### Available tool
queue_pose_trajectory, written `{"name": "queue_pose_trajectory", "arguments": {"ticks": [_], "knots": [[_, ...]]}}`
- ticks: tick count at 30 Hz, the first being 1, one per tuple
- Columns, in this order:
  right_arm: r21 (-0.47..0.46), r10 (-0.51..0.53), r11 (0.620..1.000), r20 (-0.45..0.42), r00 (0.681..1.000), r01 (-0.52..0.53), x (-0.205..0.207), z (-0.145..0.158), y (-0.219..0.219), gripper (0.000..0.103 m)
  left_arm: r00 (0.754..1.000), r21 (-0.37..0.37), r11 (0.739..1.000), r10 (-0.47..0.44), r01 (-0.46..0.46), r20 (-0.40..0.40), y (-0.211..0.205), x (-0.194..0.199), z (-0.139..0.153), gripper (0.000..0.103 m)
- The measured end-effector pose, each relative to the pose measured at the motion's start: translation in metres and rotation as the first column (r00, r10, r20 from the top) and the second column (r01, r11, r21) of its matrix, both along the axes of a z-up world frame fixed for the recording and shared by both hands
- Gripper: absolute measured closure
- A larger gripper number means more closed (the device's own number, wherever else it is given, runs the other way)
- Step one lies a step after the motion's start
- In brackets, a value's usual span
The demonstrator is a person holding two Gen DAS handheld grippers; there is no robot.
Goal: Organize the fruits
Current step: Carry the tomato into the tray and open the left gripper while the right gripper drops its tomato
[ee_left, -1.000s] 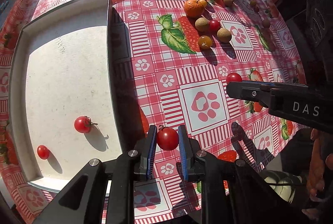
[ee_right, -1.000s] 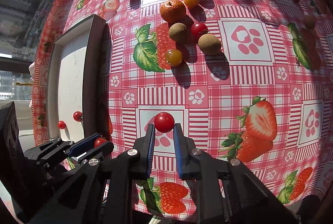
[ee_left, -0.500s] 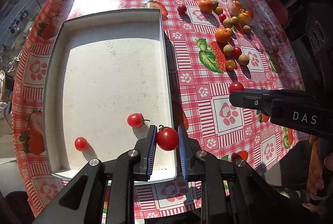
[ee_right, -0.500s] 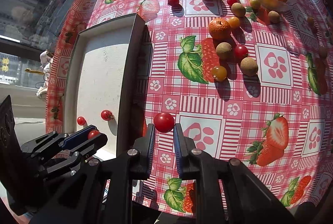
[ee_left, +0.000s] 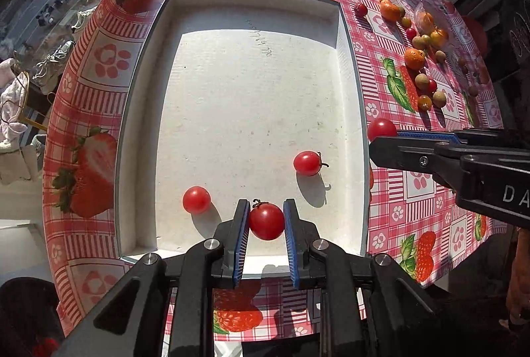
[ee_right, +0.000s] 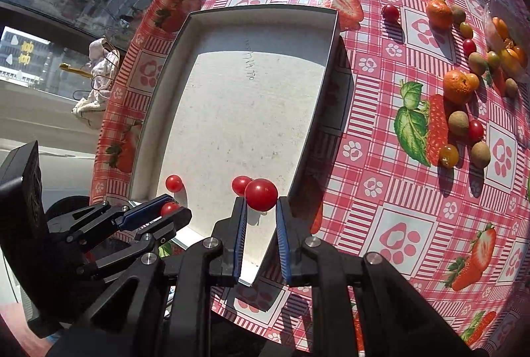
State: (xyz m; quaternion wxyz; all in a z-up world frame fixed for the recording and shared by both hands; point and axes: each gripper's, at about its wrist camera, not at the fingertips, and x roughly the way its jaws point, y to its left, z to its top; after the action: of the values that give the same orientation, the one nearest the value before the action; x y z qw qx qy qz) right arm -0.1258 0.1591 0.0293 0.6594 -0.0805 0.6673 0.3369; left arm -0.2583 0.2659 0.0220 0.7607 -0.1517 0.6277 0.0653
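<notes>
My left gripper (ee_left: 266, 221) is shut on a red cherry tomato (ee_left: 267, 221) and holds it above the near end of the white tray (ee_left: 351, 65). Two loose cherry tomatoes (ee_left: 196, 199) (ee_left: 307, 162) lie on the tray floor. My right gripper (ee_right: 261, 201) is shut on another cherry tomato (ee_right: 261, 194) above the tray's near right part (ee_right: 333, 35). In the left wrist view the right gripper (ee_left: 381, 138) comes in from the right with its tomato (ee_left: 381, 129). In the right wrist view the left gripper (ee_right: 172, 211) is at the lower left.
Mandarins (ee_right: 457, 86), brown longans (ee_right: 458, 123), yellow and red cherry tomatoes (ee_right: 449, 155) lie scattered on the strawberry-patterned tablecloth (ee_right: 374, 158) to the right of the tray. A clear bowl (ee_right: 506, 35) with orange fruit stands at the far right. The table edge runs left of the tray.
Both grippers have moved left, from above the tablecloth to above the tray, each still holding its tomato. The two tomatoes in the tray have not moved.
</notes>
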Motion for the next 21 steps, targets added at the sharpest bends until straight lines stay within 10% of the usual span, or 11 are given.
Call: {"name": "queue_pose_trajectory", "arguments": {"ticks": [21], "knots": [[-0.141, 0.088, 0.986, -0.012, 0.996, -0.089, 0.006, -0.060, 0.061, 0.083, 0.996, 0.004, 1.000, 0.009, -0.009, -0.092, -0.007, 0.004, -0.045, 0.081]]}}
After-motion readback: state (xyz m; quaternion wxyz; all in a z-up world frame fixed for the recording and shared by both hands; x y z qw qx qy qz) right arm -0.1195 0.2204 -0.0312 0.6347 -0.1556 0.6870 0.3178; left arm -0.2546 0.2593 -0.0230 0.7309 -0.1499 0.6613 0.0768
